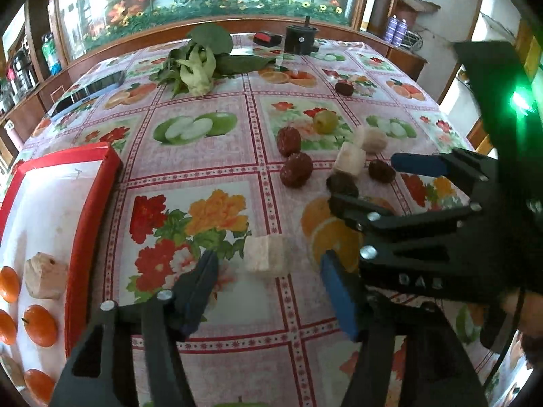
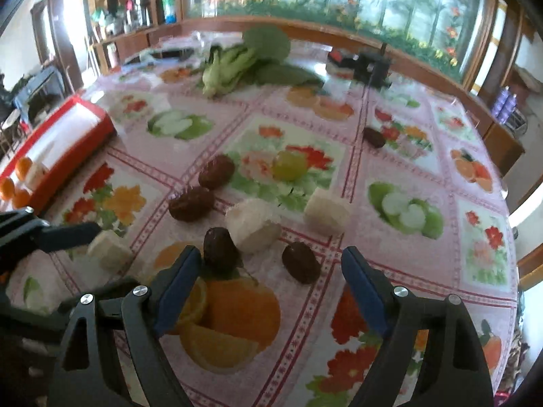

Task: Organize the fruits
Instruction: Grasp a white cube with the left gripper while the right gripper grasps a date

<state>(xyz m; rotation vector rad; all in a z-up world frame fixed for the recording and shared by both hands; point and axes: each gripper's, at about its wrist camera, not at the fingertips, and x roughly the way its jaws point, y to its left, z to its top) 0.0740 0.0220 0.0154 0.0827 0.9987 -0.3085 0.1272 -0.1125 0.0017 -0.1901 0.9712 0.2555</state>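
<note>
My left gripper (image 1: pixel 268 269) hangs open over the flowered tablecloth, with a pale fruit chunk (image 1: pixel 266 256) lying between its blue pads; neither pad touches it. My right gripper (image 2: pixel 271 257) stands open too, above two dark dates (image 2: pixel 300 261) (image 2: pixel 220 247) on the cloth; the left one lies close to its left finger. In the left wrist view the right gripper (image 1: pixel 363 181) reaches in from the right. More dates (image 1: pixel 296 169), pale chunks (image 1: pixel 349 159) and a green fruit (image 1: pixel 325 121) are scattered behind. A red tray (image 1: pixel 85 203) at the left holds oranges (image 1: pixel 40 325) and a pale chunk (image 1: pixel 44 279).
A leafy green vegetable (image 1: pixel 200 61), a black round device (image 1: pixel 301 39) and a red-and-black item (image 1: pixel 268 38) sit at the table's far side. A dark flat phone (image 1: pixel 88 91) lies far left. One date (image 1: pixel 343 88) lies apart at the far right. The table's edge curves away on the right.
</note>
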